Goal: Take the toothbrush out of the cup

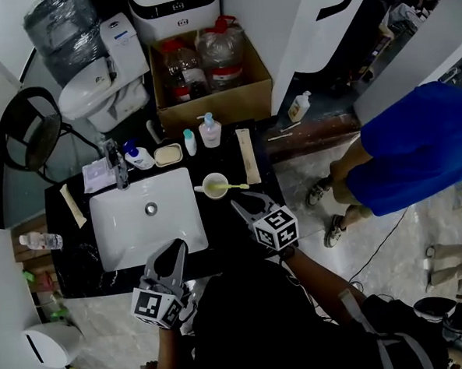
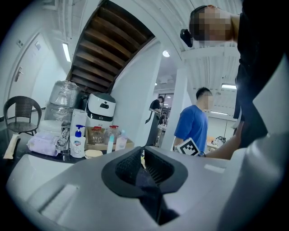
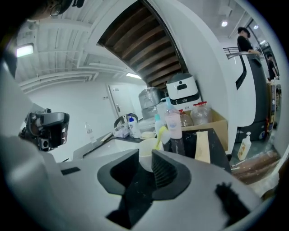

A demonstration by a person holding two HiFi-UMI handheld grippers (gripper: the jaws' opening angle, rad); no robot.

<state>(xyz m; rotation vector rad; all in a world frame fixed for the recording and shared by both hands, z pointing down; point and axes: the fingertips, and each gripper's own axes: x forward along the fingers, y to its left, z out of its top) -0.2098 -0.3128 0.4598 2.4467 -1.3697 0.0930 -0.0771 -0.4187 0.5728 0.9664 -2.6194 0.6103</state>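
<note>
A white cup [image 1: 215,186] stands on the black counter [image 1: 234,234] just right of the white sink [image 1: 124,225]. A yellow-green toothbrush [image 1: 234,187] rests in it, its handle sticking out to the right. My right gripper [image 1: 250,205] hovers open just in front of the cup, nothing between its fingers. In the right gripper view the cup [image 3: 146,151] and toothbrush [image 3: 160,135] show right beyond the right gripper [image 3: 145,159]. My left gripper [image 1: 173,253] is over the sink's front edge, jaws together and empty; in the left gripper view, the left gripper [image 2: 142,155] points across the counter.
Behind the cup stand a pink pump bottle [image 1: 210,131], a small bottle [image 1: 189,142], a soap dish [image 1: 167,155] and a long flat packet [image 1: 248,155]. The faucet [image 1: 120,167] is at the sink's back left. A cardboard box [image 1: 210,103] and a person in blue [image 1: 408,149] are nearby.
</note>
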